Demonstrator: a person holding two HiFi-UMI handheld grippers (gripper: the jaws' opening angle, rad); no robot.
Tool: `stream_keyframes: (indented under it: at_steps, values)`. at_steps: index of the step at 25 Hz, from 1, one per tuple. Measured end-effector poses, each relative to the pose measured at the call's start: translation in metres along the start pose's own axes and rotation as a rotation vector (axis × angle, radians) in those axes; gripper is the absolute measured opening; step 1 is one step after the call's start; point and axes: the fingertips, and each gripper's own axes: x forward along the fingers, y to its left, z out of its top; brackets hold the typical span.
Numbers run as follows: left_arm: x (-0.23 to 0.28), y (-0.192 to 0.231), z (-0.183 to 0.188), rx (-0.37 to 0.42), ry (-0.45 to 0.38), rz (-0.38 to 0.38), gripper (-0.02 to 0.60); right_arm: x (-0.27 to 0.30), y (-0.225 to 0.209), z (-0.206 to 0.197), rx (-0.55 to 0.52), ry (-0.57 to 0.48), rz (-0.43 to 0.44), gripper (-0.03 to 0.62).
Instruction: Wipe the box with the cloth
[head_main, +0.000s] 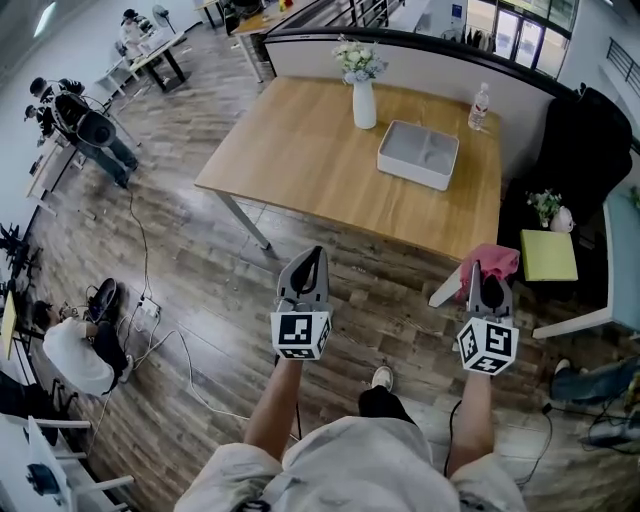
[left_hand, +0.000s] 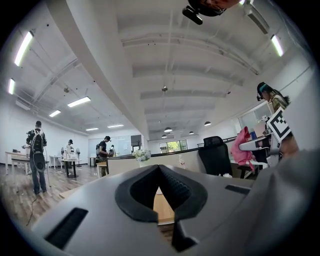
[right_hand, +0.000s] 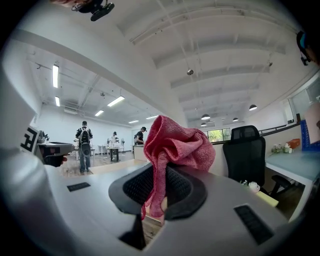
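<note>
1. The white box (head_main: 418, 154) stands on the right half of the wooden table (head_main: 300, 165), toward the table's far edge
2. It is a shallow, open-topped rectangle with rounded corners; a low divider splits it into two compartments, and only their pale grey floors show
3. A white vase (head_main: 364, 104) on the table's far middle holds pale flowers (head_main: 357, 58); a clear bottle (head_main: 480, 106) stands at the table's far right corner, contents too small to tell
4. The cloth (right_hand: 175, 142) is pinkish red, crumpled and nubby; the right gripper (right_hand: 157, 175) has its jaws clamped on a fold, and the rest bunches above the tips
5. That gripper and cloth hang off the table, before its near right corner
6. The left gripper (left_hand: 160, 170) has its jaws closed tip to tip with nothing between them, off the table's near edge, above the wood floor (head_main: 190, 260)
</note>
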Motion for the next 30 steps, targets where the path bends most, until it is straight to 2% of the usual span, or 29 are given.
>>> stream_keyframes:
  at_steps: [8,14,20,30]
  values:
    - [0.06,-0.019,-0.003,-0.037,-0.025,-0.011,0.009,0.039,-0.042,-0.006,0.007,0.012,0.012,0.063]
    - [0.089,-0.028,0.0,-0.029,-0.031,-0.004,0.009,0.06,-0.058,0.001,-0.001,-0.003,0.029,0.063]
    - [0.111,-0.04,0.005,-0.028,-0.038,-0.027,0.009,0.066,-0.079,0.003,0.021,-0.015,0.001,0.063]
    - [0.151,-0.037,0.005,-0.041,-0.05,-0.067,0.009,0.092,-0.082,0.02,0.007,-0.055,-0.024,0.063]
